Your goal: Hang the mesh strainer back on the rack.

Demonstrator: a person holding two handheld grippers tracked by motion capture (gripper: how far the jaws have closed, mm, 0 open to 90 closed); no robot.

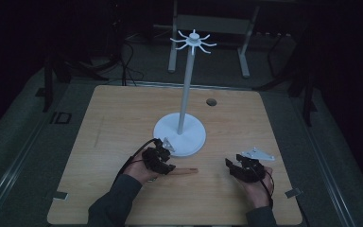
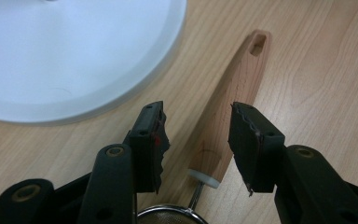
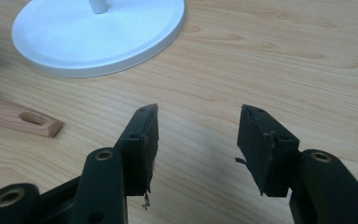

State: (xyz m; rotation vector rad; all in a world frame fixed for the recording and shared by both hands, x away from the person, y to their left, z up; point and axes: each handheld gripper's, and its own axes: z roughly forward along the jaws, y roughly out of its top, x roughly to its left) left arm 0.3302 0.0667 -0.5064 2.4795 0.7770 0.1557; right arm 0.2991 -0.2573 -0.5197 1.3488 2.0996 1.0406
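Observation:
A wooden handle (image 1: 185, 171) lies flat on the table in front of a white stand (image 1: 180, 135) with a tall pole and hooks on top (image 1: 193, 41). My left gripper (image 1: 168, 165) hangs low over the handle's near end. In the left gripper view the handle (image 2: 242, 79) runs up between the jaws of the left gripper (image 2: 196, 112), which straddle it with a gap on the left side. A metal strainer rim (image 2: 170, 215) joins the handle at the bottom edge. My right gripper (image 3: 198, 114) stands open over bare wood, with the handle's slotted end (image 3: 25, 122) to its left.
The stand's round white base (image 2: 74, 56) lies close beside the left gripper, and the base (image 3: 98, 42) is farther ahead of the right gripper (image 1: 233, 168). A small dark grommet hole (image 1: 211, 102) sits near the table's far edge. Dark floor and furniture legs surround the table.

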